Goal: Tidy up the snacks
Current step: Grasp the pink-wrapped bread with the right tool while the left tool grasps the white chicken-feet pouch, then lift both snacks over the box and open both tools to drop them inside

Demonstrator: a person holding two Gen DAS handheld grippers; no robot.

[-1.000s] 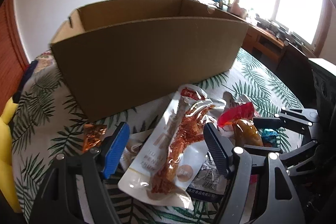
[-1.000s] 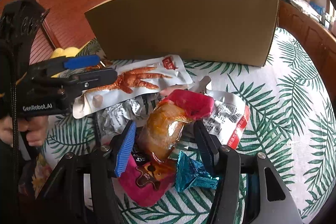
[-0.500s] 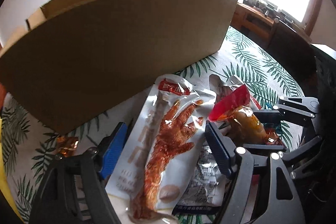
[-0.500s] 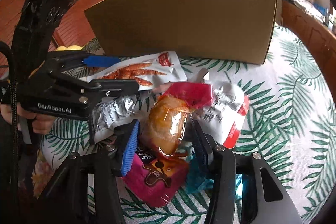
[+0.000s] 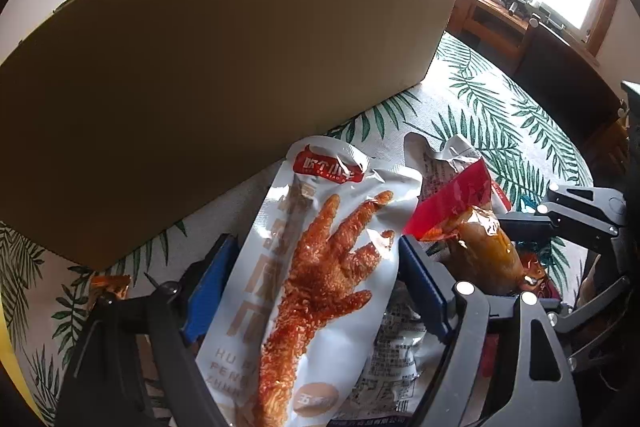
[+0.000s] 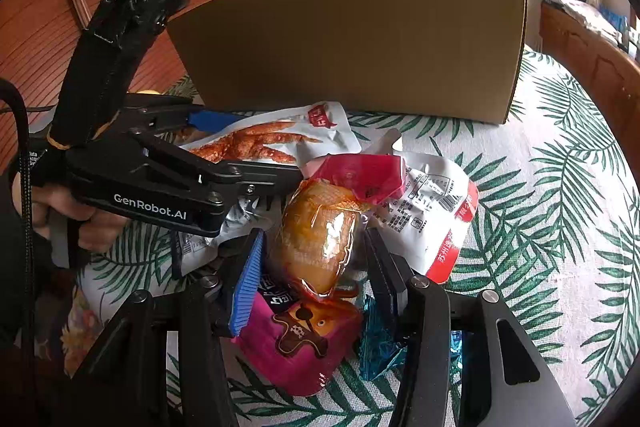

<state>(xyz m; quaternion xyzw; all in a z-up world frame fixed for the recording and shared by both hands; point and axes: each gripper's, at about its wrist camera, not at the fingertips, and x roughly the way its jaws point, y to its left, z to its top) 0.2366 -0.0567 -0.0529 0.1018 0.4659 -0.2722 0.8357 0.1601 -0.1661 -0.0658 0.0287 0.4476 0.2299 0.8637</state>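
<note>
The cardboard box (image 5: 224, 83) is the biggest thing in both views, its plain brown wall standing on the tabletop (image 6: 560, 195), which is covered with a green palm-leaf cloth. The heap of snacks lies in front of that wall, near its base.

The left gripper (image 5: 316, 287) has its jaws spread around the long white chicken-foot packet (image 5: 320, 267). The packet runs lengthwise between the blue pads, its red-labelled top end pointing at the box and reaching close to the wall. The pads stand at the packet's two edges; whether they press on it cannot be told. From the right wrist view this gripper (image 6: 256, 155) comes in from the left, with the packet (image 6: 276, 139) between its fingers and a hand (image 6: 80, 223) on its handle.

The right gripper (image 6: 316, 271) has its jaws open on either side of a clear orange-brown snack pouch with a red top (image 6: 320, 239), with small gaps at both pads. That pouch lies on a magenta packet (image 6: 304, 343), beside a white-and-red packet (image 6: 432, 215). A blue foil candy (image 6: 376, 343) sits just under the right-hand finger.

A small orange wrapper (image 5: 108, 287) lies apart, left of the left gripper.
</note>
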